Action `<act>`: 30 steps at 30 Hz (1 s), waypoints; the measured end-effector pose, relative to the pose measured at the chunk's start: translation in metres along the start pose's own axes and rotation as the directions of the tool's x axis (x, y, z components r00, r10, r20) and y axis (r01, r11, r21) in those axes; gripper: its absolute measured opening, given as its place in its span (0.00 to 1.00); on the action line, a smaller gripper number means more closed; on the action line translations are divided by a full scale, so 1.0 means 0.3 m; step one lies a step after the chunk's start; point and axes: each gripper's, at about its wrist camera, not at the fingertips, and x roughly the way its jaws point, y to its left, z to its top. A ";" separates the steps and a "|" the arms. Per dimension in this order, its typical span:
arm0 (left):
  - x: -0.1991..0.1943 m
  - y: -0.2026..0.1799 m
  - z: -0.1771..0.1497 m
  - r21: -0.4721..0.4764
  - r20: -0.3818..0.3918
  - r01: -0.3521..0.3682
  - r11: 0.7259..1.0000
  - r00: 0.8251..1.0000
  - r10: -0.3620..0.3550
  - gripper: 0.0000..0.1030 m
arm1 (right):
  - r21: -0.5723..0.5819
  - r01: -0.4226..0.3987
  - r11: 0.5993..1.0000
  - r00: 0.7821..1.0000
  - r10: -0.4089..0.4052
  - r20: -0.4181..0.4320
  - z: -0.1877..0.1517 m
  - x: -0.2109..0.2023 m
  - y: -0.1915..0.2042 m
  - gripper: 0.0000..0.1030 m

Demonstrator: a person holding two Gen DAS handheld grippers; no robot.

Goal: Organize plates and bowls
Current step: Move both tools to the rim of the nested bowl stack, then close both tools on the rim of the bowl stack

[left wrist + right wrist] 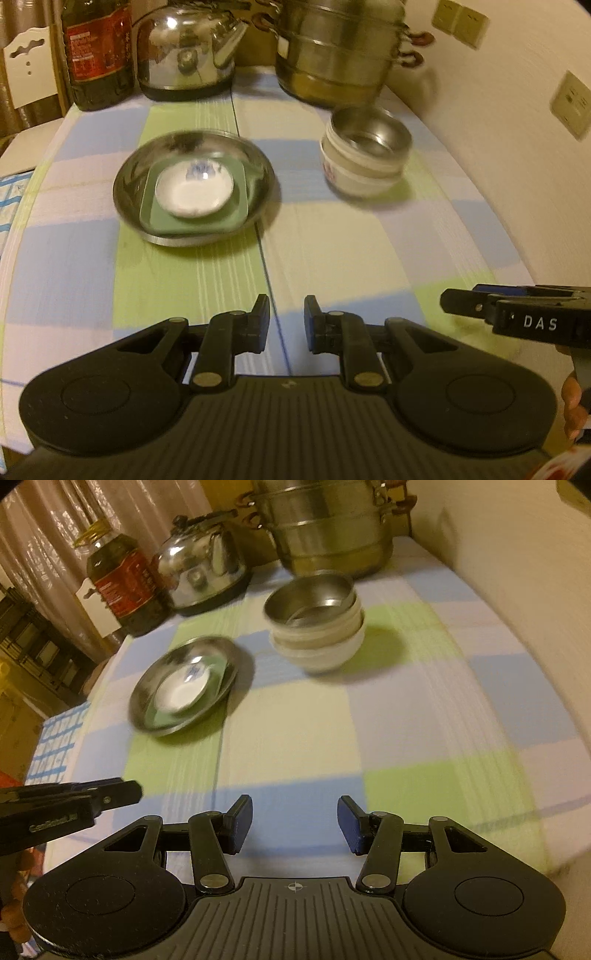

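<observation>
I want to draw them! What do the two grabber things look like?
Both are black plastic. The left gripper and right gripper each have two round discs, silver rivets, a ribbed middle and blue pads on the fingertips. The right one has white letters "DAS" on its side.

Small dish (194, 189) on tray (236, 214) in metal plate (147, 173); bowl stack (364, 155) right; kettle (184, 51) behind

**Tally of what stands ahead of the grippers**

Two grippers: left gripper (286, 325), right gripper (294, 823). Ahead left, one steel plate (147, 166) holding one green square plate (236, 210) and one white dish (194, 190). Ahead right, one steel bowl (373, 142) nested in white bowls (325, 650), apparently two. Farther ahead: one kettle (184, 51), one steamer pot (332, 51), one oil bottle (98, 55)
</observation>
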 end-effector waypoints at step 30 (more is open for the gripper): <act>0.446 -0.227 0.510 -0.077 0.068 -0.052 0.996 0.996 0.057 0.17 | -0.128 -0.148 0.981 0.981 0.162 0.110 0.640 0.367 -0.280 0.09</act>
